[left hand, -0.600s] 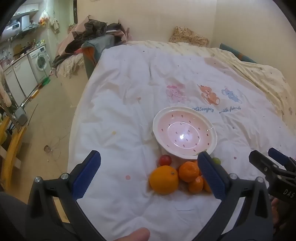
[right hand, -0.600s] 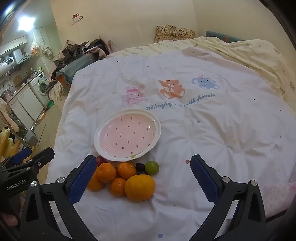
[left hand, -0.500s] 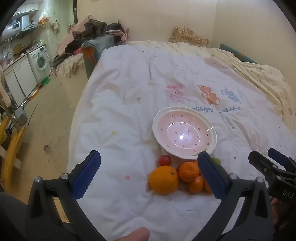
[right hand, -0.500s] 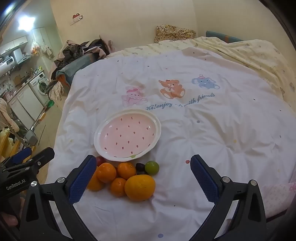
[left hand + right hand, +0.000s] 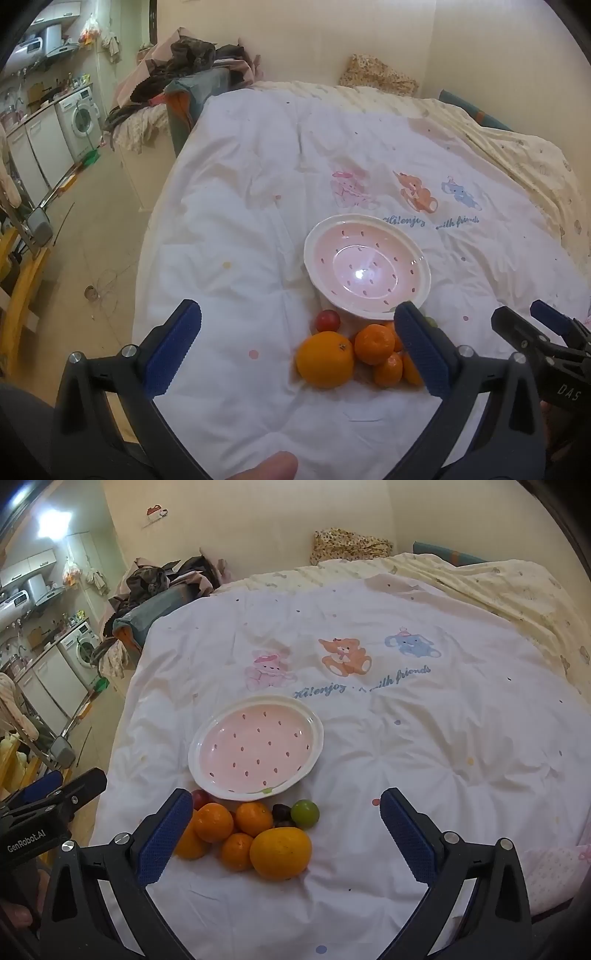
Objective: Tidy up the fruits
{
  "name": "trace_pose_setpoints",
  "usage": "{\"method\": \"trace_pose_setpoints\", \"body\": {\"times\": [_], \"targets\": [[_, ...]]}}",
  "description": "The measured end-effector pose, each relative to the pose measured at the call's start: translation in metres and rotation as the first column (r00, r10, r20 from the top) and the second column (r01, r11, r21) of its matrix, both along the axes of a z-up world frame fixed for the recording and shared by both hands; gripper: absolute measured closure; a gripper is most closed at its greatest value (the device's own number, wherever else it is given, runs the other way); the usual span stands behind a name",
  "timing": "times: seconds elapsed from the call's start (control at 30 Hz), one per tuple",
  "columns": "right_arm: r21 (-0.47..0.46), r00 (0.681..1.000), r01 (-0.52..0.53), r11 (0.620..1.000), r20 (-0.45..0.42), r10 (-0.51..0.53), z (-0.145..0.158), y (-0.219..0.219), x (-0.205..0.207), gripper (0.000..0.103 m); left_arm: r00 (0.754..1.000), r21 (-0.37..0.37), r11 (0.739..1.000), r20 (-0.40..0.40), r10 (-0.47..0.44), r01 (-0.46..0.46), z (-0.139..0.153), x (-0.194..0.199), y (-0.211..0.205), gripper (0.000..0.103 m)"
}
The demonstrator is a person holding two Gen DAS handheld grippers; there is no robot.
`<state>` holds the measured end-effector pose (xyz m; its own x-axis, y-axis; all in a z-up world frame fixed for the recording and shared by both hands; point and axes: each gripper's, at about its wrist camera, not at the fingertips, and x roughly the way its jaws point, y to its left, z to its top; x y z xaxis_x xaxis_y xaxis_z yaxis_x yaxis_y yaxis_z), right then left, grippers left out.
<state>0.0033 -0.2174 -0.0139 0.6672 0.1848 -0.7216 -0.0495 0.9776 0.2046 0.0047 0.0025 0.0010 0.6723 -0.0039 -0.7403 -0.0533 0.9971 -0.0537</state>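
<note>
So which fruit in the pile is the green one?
The small round green fruit at the right end of the cluster, beside a dark plum-like fruit just below the plate. The rest are orange, yellow-orange or red.

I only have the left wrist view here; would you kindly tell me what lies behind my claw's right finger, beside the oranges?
Observer: A green round fruit lies there, just below the plate's rim.
Operator: Thank you. Is there anything between it and the small oranges?
Observer: Yes, a small dark fruit sits right between them, close against the green one.
Operator: And is the right claw holding anything?
Observer: No, the right claw is wide open and grips nothing.
</note>
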Motion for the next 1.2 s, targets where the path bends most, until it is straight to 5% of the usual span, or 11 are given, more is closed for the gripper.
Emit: {"method": "trace_pose_setpoints", "body": {"times": [1.2], "targets": [[-0.003, 1.000, -0.008, 1.000, 0.004, 0.008, 0.0013, -0.0008, -0.0013, 0.000, 1.000, 0.002, 1.000, 0.021, -0.001, 0.001, 0.0062, -0.0034, -0.0041, 0.000]]}}
